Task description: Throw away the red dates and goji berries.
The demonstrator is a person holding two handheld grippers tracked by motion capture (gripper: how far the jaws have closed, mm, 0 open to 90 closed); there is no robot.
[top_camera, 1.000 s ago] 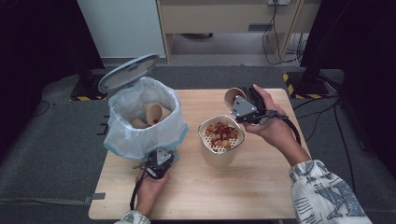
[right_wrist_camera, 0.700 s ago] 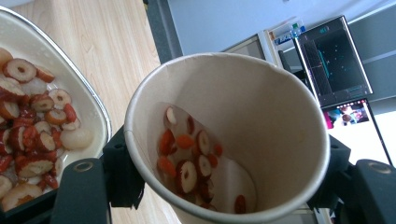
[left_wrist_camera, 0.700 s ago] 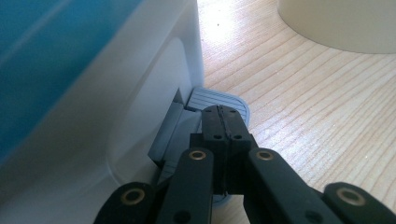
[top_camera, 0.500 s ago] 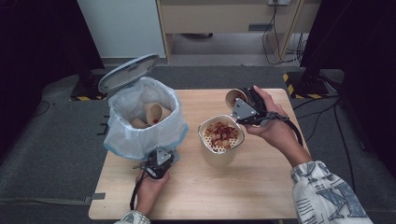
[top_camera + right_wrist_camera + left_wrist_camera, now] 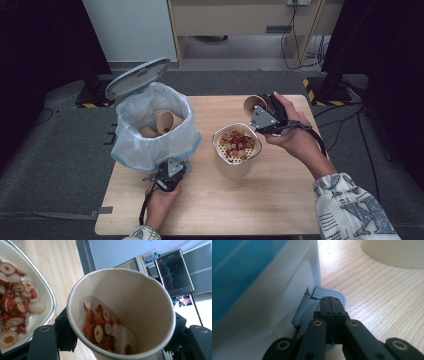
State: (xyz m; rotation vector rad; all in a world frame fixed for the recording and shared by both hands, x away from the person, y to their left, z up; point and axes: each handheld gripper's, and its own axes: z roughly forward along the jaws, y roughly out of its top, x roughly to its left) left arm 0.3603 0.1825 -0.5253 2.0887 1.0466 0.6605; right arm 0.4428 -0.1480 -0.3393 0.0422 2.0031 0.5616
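Right tongs clamp a tilted paper cup with fruit slices beside the strainer. Left tongs are closed, empty, pressing the bin pedal.

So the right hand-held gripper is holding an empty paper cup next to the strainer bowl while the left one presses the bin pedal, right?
Not empty: the right gripper view shows the paper cup, clamped in the right hand-held gripper, with fruit slices in it. It is beside the strainer bowl, and the left hand-held gripper presses the bin pedal.

Grey carpet floor, white wall, wood cabinet behind.
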